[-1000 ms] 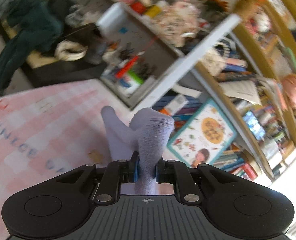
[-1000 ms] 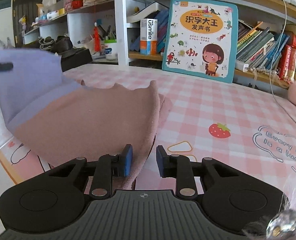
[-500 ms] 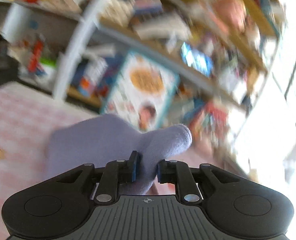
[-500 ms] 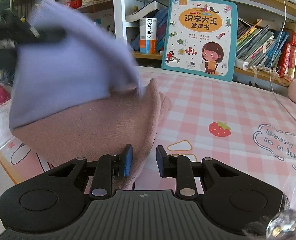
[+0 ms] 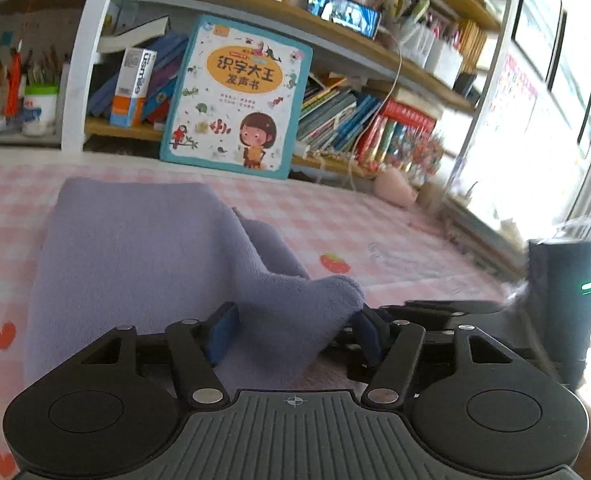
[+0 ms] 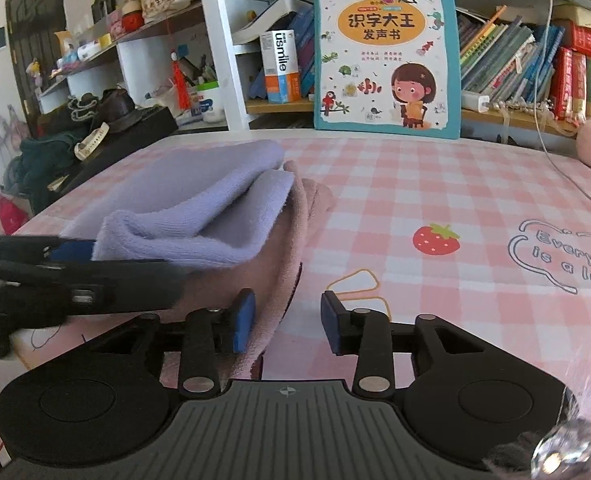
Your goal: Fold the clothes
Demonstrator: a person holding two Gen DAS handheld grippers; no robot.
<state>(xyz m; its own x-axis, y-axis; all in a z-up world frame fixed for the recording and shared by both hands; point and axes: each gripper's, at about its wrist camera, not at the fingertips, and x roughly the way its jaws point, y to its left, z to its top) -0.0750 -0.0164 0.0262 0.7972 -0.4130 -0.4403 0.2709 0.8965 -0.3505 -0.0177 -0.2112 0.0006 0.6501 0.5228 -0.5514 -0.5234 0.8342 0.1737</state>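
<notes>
Under the lilac cloth (image 6: 199,208), only the right view shows pink fabric (image 6: 279,280) between the opening right tongs (image 6: 287,320); left tongs (image 5: 295,332) opening, cloth between.

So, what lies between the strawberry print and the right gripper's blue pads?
Nothing: in the right wrist view only bare checked tablecloth runs from the strawberry print to the right gripper.

A picture book (image 6: 385,56) stood upright against the shelf (image 6: 495,114), beside a white "usmile" box (image 6: 281,66). Other books (image 6: 535,64) leaned to its right. A pink checked tablecloth (image 6: 435,184) carried a printed strawberry (image 6: 435,239). A white cable (image 6: 547,80) hung down.
</notes>
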